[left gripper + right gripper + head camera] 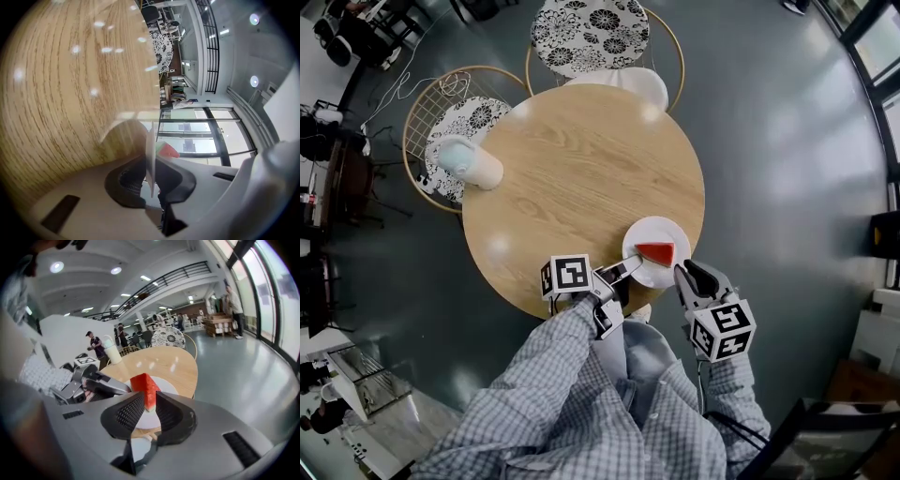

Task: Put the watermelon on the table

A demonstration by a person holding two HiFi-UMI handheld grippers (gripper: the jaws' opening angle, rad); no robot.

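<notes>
A red wedge of watermelon [656, 251] lies on a white plate [649, 274] at the near right edge of the round wooden table [572, 178]. My left gripper [630, 267] is shut on the plate's near rim. In the left gripper view the plate [150, 154] stands edge-on between the jaws, with the watermelon [168, 151] just past it. My right gripper [684, 274] is off the plate's right side, open and touching nothing. In the right gripper view the watermelon [145, 390] shows beyond the gap of the right gripper [149, 411], and the plate [167, 385] lies under it.
A white lidded cup [471, 161] lies on the patterned chair [441, 112] at the left. A second patterned chair [591, 33] stands behind the table, with a white object [628, 84] at the table's far rim. Grey floor lies all around. My legs are below the near edge.
</notes>
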